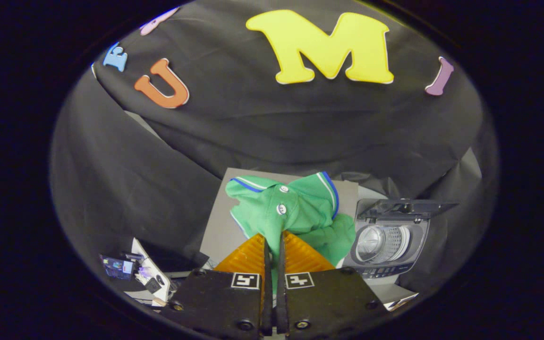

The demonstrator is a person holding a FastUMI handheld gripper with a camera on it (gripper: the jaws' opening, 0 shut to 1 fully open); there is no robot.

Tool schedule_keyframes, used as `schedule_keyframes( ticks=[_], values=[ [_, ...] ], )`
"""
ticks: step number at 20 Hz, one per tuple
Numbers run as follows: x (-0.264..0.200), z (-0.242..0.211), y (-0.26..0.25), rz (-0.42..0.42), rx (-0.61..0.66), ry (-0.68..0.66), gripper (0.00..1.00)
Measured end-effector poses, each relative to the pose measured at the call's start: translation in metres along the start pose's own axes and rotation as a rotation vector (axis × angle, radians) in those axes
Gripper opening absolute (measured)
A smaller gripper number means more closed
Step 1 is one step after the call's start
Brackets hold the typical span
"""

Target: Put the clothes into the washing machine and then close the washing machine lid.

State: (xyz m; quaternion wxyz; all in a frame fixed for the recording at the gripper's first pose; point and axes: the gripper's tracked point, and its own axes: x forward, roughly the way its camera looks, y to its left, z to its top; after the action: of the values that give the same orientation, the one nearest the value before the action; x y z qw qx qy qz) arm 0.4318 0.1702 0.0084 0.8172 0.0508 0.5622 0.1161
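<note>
The claw is clamped on the green cotton polo shirt, lifted beside the small grey toy washing machine. Its lid stands open. Loading and closing both remain.

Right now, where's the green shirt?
In the gripper view the green shirt hangs pinched between the gripper fingers, just left of the open washing machine.

The hand-held gripper has its two fingers pressed nearly together, pinching a fold of a green polo shirt (blue and white trim on collar and sleeve, two white buttons). The shirt hangs above a grey desk. Just beside it, to the right, sits a small toy washing machine, lid raised, its silver drum visible.
</note>
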Motion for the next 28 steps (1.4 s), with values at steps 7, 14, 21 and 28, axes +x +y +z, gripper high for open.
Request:
schedule_keyframes(
  ticks=[7,14,21,28],
  values=[
    [-0.089,0.016,0.012,0.052,0.010,-0.141,0.07],
    [-0.174,0.021,0.010,0.040,0.025,-0.281,0.07],
    [-0.230,0.013,-0.034,-0.038,0.100,-0.356,0.07],
    [-0.248,-0.010,-0.093,-0.105,0.225,-0.396,0.07]
  ],
)
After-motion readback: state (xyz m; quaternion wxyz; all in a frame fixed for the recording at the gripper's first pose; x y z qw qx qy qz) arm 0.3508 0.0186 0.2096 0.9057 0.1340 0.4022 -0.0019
